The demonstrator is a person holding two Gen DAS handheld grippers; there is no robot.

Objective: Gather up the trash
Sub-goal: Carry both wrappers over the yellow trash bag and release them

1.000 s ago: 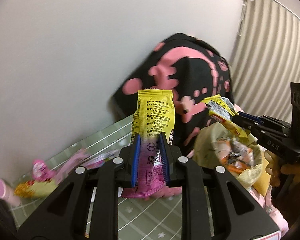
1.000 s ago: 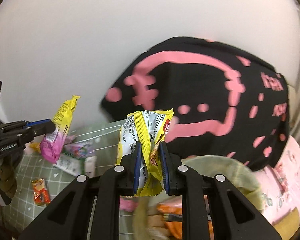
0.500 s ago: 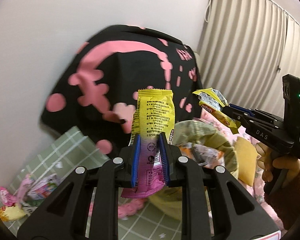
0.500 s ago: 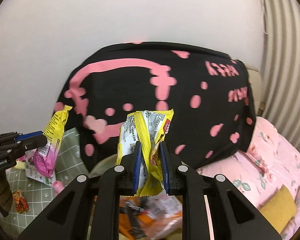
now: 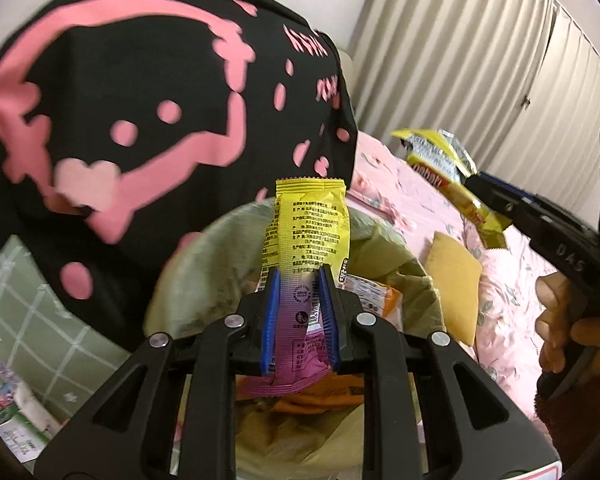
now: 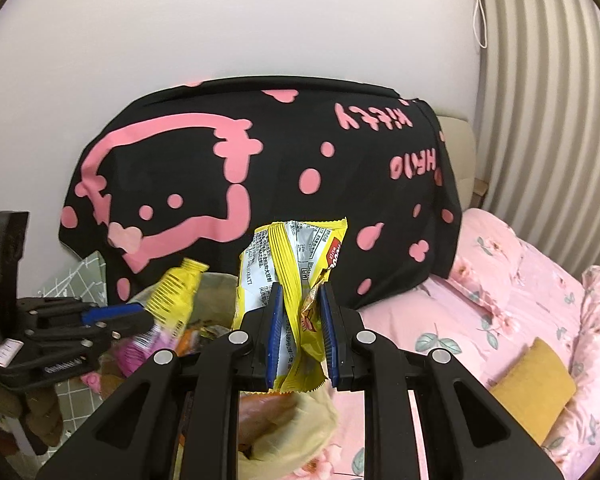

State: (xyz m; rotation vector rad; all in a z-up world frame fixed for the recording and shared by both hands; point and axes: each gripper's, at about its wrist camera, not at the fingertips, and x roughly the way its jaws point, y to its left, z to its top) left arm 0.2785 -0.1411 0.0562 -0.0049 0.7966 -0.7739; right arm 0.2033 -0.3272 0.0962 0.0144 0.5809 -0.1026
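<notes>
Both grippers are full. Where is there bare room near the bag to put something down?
Free: the pink floral bedspread between the black-and-pink blanket and the mustard cushion, and the strip between cushion and yellowish trash bag. Crowded: the bag's mouth, packed with wrappers, and the green checked mat, with packets at its lower left edge.

Left tongs (image 5: 299, 320): black plastic linkage arms wearing blue ribbed pads (image 5: 269, 320), silver round screws showing at the pivots. Right tongs (image 6: 299, 336): matching build (white lettering marking the side). Brown fuzzy sleeve (image 5: 572, 416) covering the wrist.
</notes>
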